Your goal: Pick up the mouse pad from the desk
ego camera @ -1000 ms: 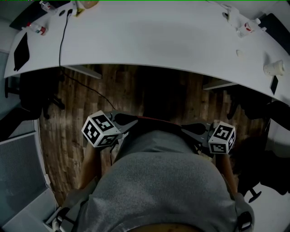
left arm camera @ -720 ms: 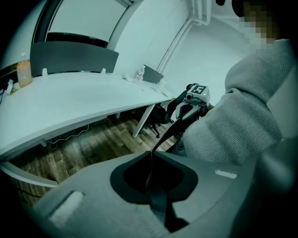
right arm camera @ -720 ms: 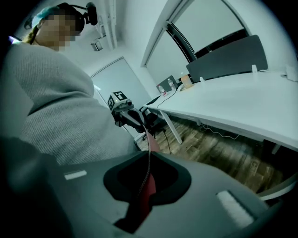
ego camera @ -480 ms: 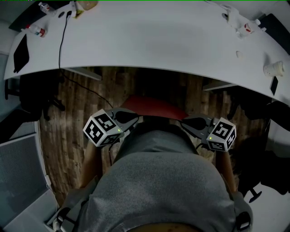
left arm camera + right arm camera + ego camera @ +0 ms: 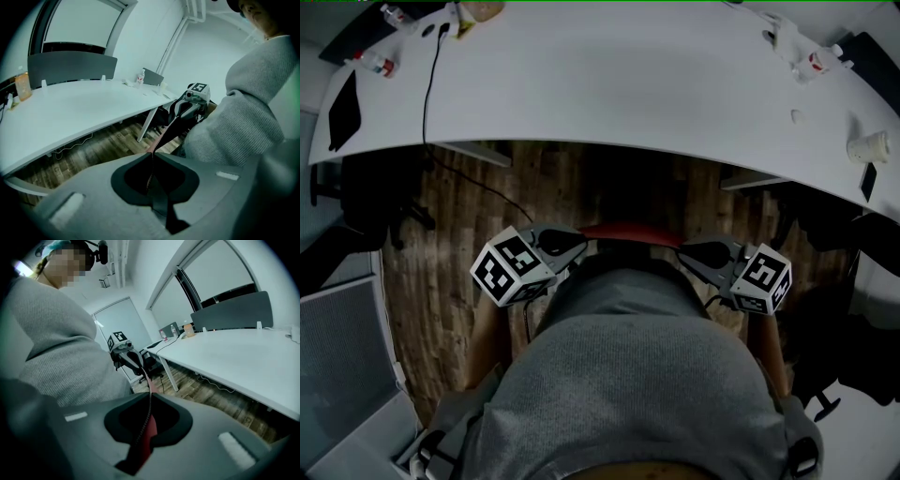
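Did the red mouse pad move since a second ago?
Yes. The mouse pad has shifted up the picture, a little nearer the white desk and its front edge, and more of its red face shows.

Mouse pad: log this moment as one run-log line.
mouse pad: off desk, held between both tongs | left tongs: shut on pad end | right tongs: shut on other end | place: before torso

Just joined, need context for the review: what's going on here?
A person holds a two-jaw gripper in each hand. The left gripper and the right gripper are each shut on an opposite edge of the red mouse pad, which spans the gap between them, close to the person's grey sweater. The pad is off the white desk, held above the wooden floor.
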### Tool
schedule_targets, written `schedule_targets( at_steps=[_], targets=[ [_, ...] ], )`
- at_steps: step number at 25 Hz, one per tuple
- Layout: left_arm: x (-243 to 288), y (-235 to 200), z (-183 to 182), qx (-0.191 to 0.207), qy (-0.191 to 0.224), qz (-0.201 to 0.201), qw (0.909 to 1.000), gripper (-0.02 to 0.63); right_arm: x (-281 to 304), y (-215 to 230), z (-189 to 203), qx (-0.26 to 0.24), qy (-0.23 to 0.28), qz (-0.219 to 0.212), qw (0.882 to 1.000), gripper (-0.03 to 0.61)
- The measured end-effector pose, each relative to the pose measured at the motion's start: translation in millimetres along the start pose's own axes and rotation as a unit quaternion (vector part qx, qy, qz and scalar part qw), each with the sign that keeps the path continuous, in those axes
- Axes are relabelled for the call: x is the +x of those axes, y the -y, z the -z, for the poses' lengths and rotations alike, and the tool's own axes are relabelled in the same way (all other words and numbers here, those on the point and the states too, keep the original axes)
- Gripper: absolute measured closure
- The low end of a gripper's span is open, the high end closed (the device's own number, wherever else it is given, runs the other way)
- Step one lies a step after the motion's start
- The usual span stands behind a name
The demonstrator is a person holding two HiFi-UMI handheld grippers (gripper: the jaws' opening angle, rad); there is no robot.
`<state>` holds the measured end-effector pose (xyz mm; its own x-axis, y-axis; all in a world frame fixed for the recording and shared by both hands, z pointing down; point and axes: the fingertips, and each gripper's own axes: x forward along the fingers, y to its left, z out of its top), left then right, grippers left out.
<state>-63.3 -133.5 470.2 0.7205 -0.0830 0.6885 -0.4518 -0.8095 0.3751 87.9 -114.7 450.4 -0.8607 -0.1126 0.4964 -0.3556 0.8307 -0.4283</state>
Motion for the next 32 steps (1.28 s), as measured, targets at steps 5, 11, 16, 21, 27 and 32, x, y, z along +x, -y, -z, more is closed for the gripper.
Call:
schedule_targets(
  at_steps=[5, 11, 16, 21, 27, 32],
  targets=[
    [-1, 0, 4, -0.006, -0.007, 0.007, 0.9999, 0.597, 2, 5, -4, 0.002, 0.005, 0.011, 1.0, 0.561],
    [-1, -2, 2, -0.008, -0.007, 0.011, 0.9999, 0.597, 1, 6, -12, -0.008, 0.007, 0.017, 1.0, 0.561],
    [-2, -7, -4, -0.004, 0.0, 0.006, 1.0, 0.597, 2, 10, -13, -0.008, 0.007, 0.018, 1.0, 0.561],
    [-3, -12, -9, 0.0, 0.0, 0.001, 1.0, 0.597, 1, 12, -14, -0.01, 0.006, 0.019, 1.0, 0.561],
    [-6, -14, -9, 0.002, -0.005, 0.003, 1.0, 0.597, 3, 11, -18, -0.016, 0.009, 0.016, 1.0, 0.561],
    [-7, -18, -7, 0.003, -0.005, -0.004, 1.0, 0.597, 8, 8, -19, -0.016, 0.004, 0.014, 1.0, 0.561]
  ],
)
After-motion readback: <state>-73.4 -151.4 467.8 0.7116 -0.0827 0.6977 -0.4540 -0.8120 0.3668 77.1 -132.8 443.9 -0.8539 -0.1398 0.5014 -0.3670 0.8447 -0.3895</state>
